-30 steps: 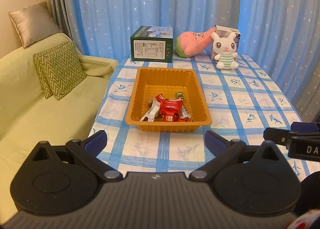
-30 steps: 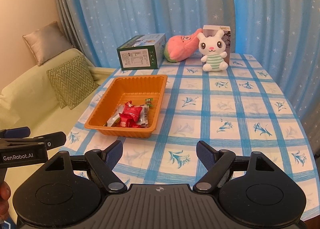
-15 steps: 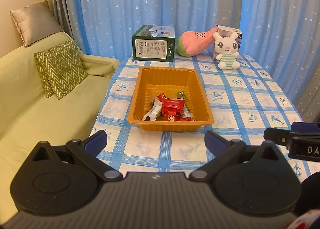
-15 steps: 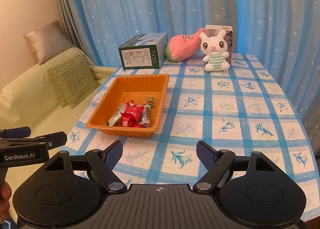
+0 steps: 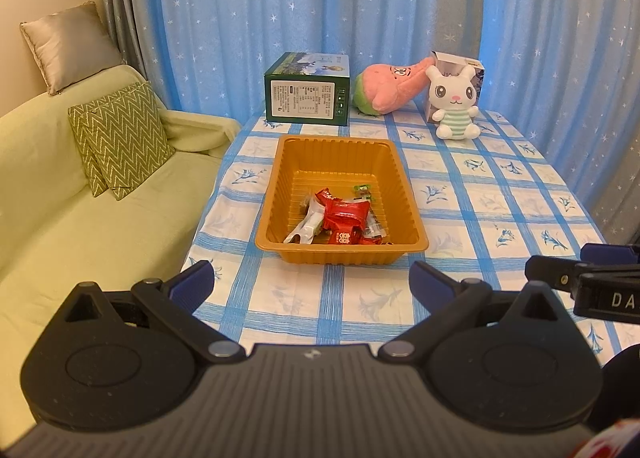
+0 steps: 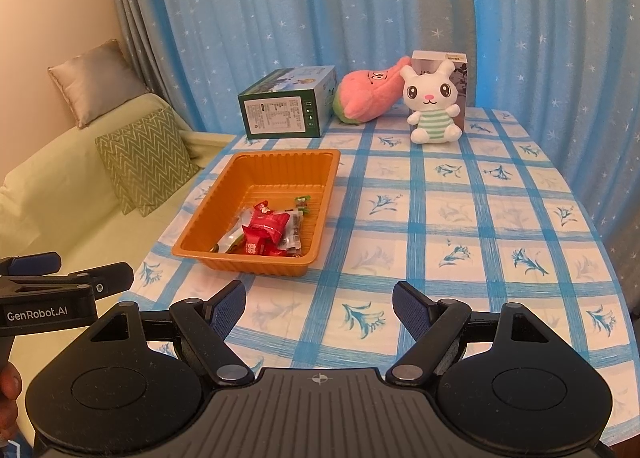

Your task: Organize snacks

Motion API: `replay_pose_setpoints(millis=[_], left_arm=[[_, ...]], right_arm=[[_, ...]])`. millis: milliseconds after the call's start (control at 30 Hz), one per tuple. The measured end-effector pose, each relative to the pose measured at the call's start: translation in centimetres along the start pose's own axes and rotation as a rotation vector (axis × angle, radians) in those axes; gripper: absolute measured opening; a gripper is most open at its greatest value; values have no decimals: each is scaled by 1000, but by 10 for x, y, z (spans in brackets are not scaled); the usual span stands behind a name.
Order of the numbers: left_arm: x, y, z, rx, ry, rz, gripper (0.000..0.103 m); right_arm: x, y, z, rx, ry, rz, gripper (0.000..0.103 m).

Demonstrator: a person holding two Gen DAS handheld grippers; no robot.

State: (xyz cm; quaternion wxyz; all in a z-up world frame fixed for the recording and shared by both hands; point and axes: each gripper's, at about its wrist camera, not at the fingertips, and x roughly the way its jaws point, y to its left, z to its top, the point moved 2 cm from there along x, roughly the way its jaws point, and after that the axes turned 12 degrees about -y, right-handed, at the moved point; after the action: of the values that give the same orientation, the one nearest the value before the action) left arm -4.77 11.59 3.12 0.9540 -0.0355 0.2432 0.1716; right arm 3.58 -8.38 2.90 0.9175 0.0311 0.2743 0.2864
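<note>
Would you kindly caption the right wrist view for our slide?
Open right hand-held gripper hovers before orange tray of wrapped snacks.

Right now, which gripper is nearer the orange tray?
Left. The left gripper hovers open directly in front of the orange tray, which lies straight ahead. The right gripper, also open, has it off to its left, farther away.

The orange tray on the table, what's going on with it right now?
A person holds a two-finger gripper in each hand over a blue checked table. The orange tray holds a small pile of wrapped snacks, mostly red packets. The left gripper and right gripper are both open and empty, short of the tray, touching nothing. A green box and two plush toys sit at the far end.
</note>
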Motion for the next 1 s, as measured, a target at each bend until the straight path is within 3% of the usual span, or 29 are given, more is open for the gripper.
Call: replay_pose_setpoints(millis=[1000], left_arm=[[1, 2, -1, -3, 1, -1, 103]], right_arm=[[1, 2, -1, -1, 1, -1, 80]])
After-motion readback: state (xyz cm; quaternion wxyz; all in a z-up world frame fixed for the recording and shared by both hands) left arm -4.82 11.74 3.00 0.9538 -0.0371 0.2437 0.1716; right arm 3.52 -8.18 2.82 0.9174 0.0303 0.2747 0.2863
